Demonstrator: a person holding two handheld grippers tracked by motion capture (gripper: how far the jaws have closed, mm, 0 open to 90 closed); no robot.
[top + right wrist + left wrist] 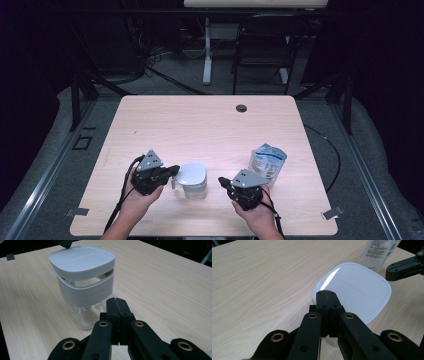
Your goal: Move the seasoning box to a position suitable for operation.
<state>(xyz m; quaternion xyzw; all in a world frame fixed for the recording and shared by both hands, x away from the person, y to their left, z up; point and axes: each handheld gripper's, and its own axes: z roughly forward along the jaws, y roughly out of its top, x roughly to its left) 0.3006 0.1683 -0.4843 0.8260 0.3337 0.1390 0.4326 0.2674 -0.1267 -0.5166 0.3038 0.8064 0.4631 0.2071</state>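
Both grippers, left [172, 170] and right [222, 182], are flanking the lidded jar [192, 180] with jaws fully closed and empty, seemingly readying to open it.

A lab or recording studio is showing here: black curtains [30, 60] are closing in a bare wooden surface [200, 125], cables [150, 55] are trailing over grey floor (a folding chair [262, 45] behind).
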